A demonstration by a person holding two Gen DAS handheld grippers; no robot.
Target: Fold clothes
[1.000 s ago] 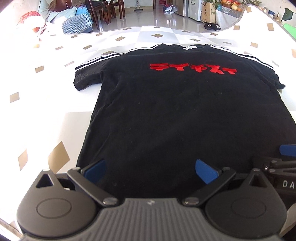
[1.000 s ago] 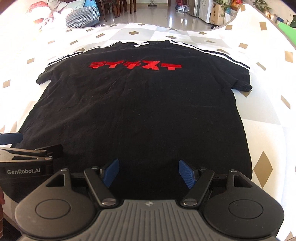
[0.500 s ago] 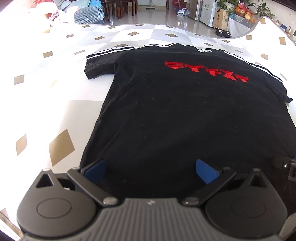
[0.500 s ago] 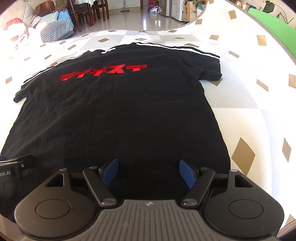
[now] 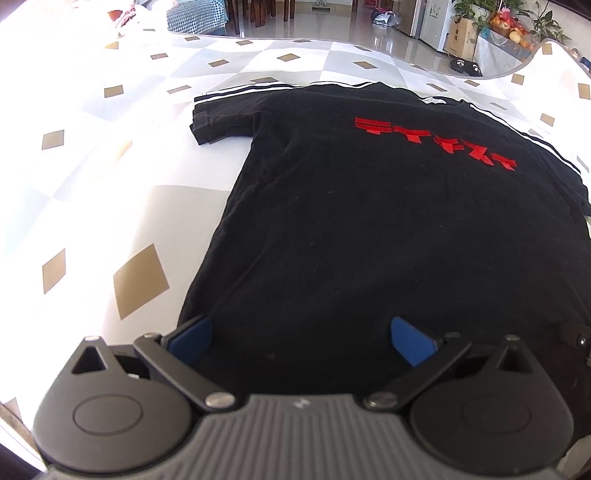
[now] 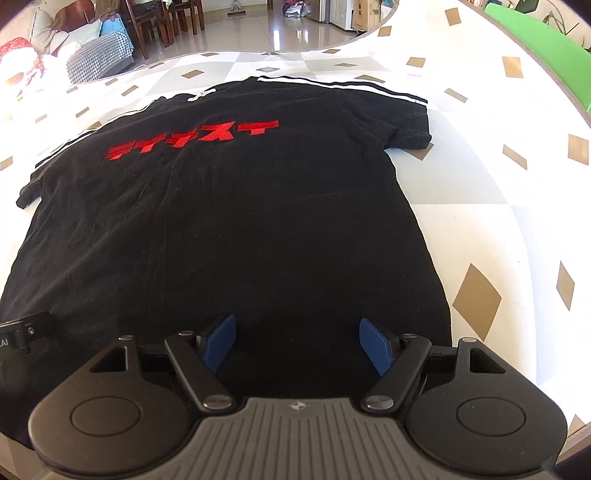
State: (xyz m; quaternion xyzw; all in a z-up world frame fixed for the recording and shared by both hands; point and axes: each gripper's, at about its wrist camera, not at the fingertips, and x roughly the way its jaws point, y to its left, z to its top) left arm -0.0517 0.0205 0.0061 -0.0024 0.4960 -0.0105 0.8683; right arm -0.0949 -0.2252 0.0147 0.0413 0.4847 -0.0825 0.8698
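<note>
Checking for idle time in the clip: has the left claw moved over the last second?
Yes. In its own view the T-shirt and the tablecloth's gold diamond have slid right, so the open left claw has swung or shifted left, toward the shirt's left edge.

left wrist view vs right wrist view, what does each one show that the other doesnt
Only the left wrist view shows the slippers on the floor and the fruit beside the plants.

Only the right wrist view shows the green chair past the table's edge and the red bundle by the sofa.

Both show the black T-shirt lying flat on the patterned tablecloth, red lettering up. The left gripper and right gripper are open over its hem.
</note>
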